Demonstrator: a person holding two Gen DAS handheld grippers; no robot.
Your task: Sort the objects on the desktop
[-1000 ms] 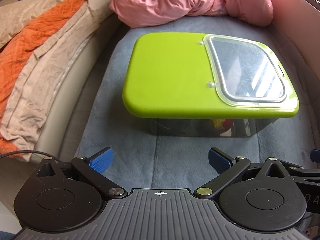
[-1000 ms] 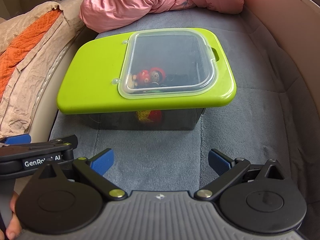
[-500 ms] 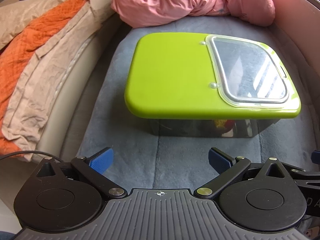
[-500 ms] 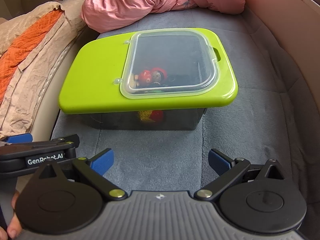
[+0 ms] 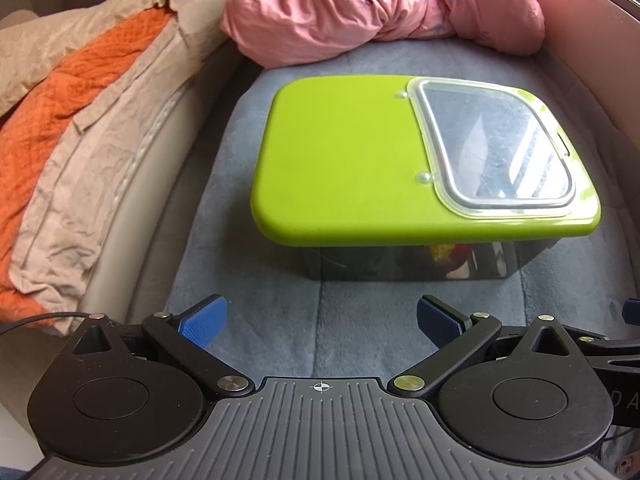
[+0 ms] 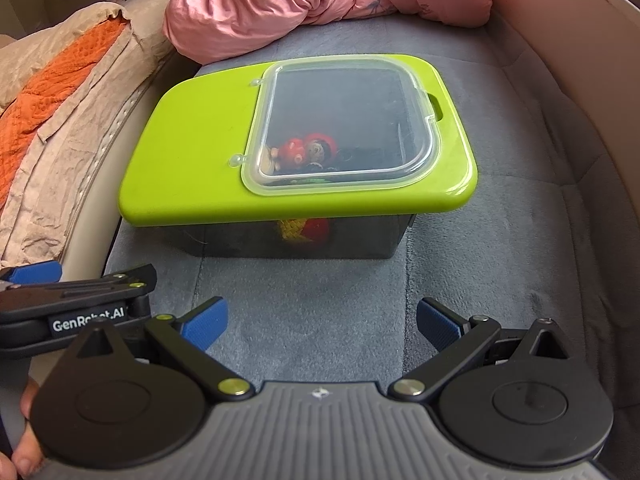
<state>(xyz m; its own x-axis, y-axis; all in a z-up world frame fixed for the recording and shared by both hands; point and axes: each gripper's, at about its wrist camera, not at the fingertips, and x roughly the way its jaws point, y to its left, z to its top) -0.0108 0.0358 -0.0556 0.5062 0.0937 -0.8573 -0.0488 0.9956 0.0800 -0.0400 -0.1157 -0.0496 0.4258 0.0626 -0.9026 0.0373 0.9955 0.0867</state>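
Observation:
A dark storage box with a lime-green lid (image 5: 344, 160) stands on the grey plush cushion (image 5: 320, 320); it also shows in the right wrist view (image 6: 200, 152). A clear hatch (image 6: 344, 124) in the lid is closed. Red and yellow toys (image 6: 308, 150) lie inside the box. My left gripper (image 5: 320, 318) is open and empty, a short way in front of the box. My right gripper (image 6: 322, 320) is open and empty, also in front of the box. The left gripper's body (image 6: 76, 300) shows at the left of the right wrist view.
A pink bundled quilt (image 5: 380, 4) lies behind the box. Beige and orange cloths (image 5: 80, 120) drape over the sofa's left arm. The sofa's curved backrest (image 6: 580, 60) rises at the right.
Both grippers have drifted slightly left and back, so the box sits a little further right in both views. Both jaws stay open.

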